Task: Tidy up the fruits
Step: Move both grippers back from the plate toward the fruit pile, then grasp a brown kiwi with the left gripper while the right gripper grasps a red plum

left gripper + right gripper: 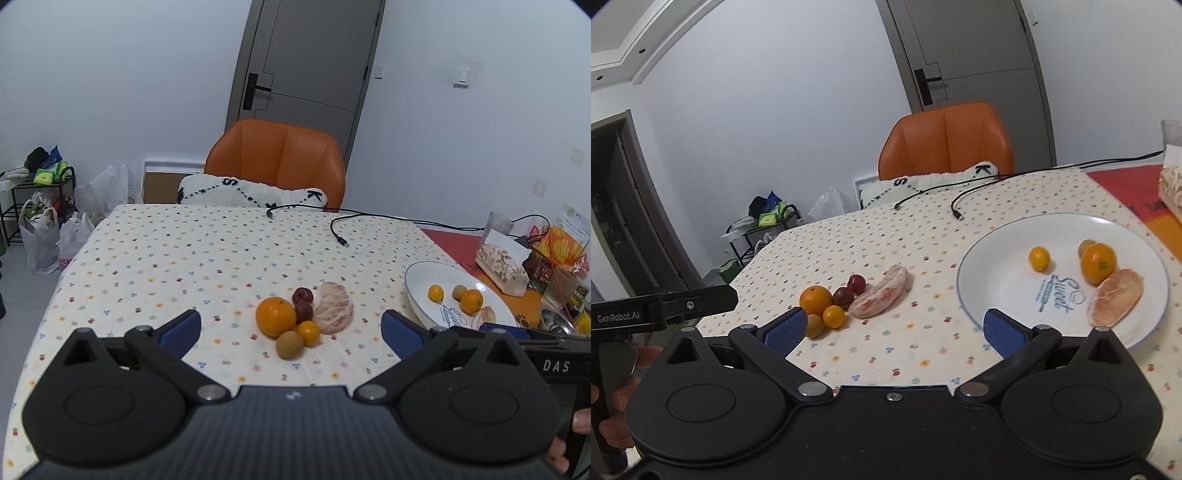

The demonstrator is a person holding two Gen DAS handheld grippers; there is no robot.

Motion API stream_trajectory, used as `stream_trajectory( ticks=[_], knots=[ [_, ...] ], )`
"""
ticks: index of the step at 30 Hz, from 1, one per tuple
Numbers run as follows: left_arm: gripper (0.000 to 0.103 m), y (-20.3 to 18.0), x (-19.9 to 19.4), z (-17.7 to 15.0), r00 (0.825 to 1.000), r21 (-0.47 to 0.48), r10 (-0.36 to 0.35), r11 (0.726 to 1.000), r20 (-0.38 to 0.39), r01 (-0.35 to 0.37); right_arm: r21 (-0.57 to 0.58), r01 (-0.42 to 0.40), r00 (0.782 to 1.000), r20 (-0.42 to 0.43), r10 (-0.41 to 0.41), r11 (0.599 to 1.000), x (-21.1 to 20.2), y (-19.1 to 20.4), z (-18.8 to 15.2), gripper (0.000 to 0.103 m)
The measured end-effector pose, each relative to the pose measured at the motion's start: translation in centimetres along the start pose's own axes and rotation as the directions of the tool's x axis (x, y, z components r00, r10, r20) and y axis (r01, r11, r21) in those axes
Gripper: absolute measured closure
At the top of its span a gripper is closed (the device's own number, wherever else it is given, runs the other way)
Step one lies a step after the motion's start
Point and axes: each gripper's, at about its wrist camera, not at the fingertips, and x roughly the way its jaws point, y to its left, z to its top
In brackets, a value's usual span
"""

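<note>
Mid-table lies a tight cluster of an orange [276,316], two dark plums [303,303], a peeled pomelo wedge [334,307] and smaller fruits, while my left gripper [291,325] and right gripper [895,328] hover above, both spread wide, empty.

- In my left wrist view, the right gripper's body hides the near rim of the plate [417,291] and the lower part of the pomelo segment [484,316] on it.
- In my right wrist view, the brown fruit [1086,246] on the plate sits half hidden behind the orange [1099,263].
- The snack bag [1171,177], far right of my right gripper, is cut by the frame edge.
- The small print under "Sweet" is too small to read.
</note>
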Motion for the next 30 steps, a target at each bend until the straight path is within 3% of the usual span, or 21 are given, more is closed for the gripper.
stream_trajectory(
  ticks=[7,15,18,30],
  knots=[
    [0.007,0.9,0.9,-0.5,1.000,-0.008,-0.011,1.000,-0.008,0.011,-0.009,-0.011,0.999,-0.034,0.011,1.000,1.5,0.4,0.1,0.018],
    [0.031,1.6,2.6,-0.9,0.999,-0.045,-0.024,0.999,-0.040,0.022,-0.013,-0.023,0.998,-0.057,0.022,1.000,3.0,0.6,0.5,0.032],
    [0.035,1.7,3.3,-1.0,0.999,-0.044,-0.023,0.999,-0.048,0.021,-0.012,-0.030,0.997,-0.064,0.029,0.999,3.4,0.6,0.6,0.038],
    [0.053,1.3,6.6,-1.8,0.993,-0.062,-0.062,0.997,-0.102,0.056,-0.009,-0.053,0.993,-0.108,0.051,0.999,5.6,0.8,0.7,0.046]
  ],
)
